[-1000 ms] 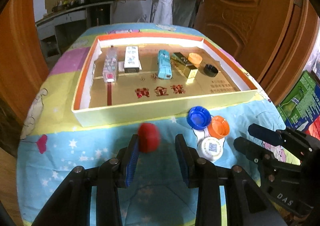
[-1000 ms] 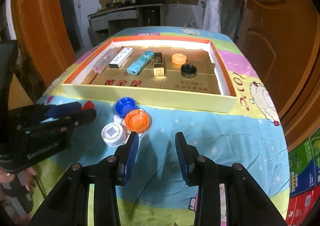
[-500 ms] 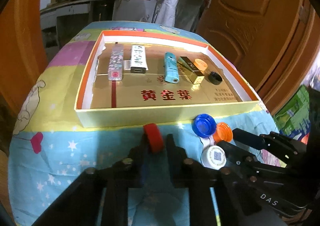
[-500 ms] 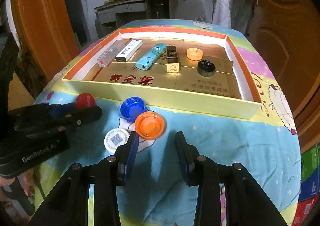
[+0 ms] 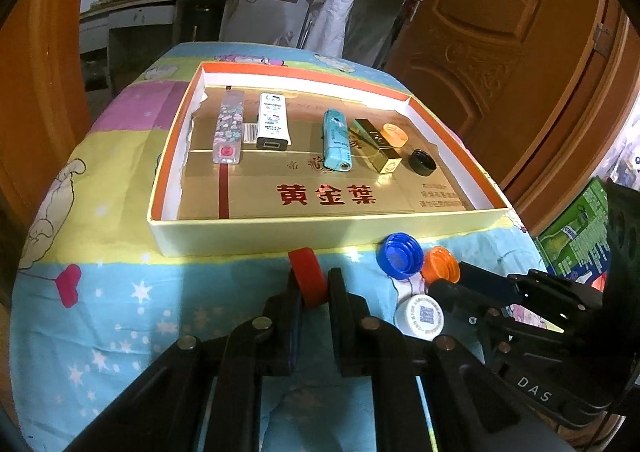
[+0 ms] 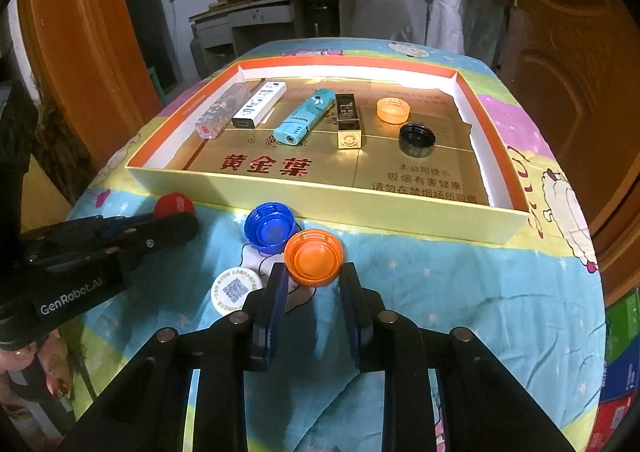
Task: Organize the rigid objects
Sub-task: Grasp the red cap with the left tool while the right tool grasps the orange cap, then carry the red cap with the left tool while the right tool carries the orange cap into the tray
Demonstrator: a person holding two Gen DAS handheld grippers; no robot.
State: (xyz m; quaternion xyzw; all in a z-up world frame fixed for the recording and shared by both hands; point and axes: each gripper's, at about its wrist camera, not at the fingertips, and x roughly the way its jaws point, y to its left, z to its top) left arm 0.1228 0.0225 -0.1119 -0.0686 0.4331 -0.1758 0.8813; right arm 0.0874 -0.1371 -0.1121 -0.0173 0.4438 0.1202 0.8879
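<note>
My left gripper (image 5: 310, 286) is shut on a red bottle cap (image 5: 308, 280), held on edge just before the front wall of the yellow box (image 5: 320, 236). In the right wrist view the same red cap (image 6: 174, 205) shows at the left gripper's (image 6: 176, 216) tips. My right gripper (image 6: 314, 276) has its jaws closing, and the pads meet the sides of an orange cap (image 6: 314, 258) lying mouth-up on the cloth. A blue cap (image 6: 270, 228) and a white cap (image 6: 236, 290) lie just to its left.
The box (image 6: 320, 204) holds a patterned stick (image 5: 229, 130), a white lighter (image 5: 273, 120), a teal lighter (image 5: 337, 140), a gold case (image 5: 378, 150), an orange cap (image 6: 393, 110) and a black cap (image 6: 417, 138). Wooden doors stand on both sides. The table drops off at the right.
The left jaws shut on the red cap, turning it on edge. The right gripper came forward to the orange cap and its jaws narrowed around it.
</note>
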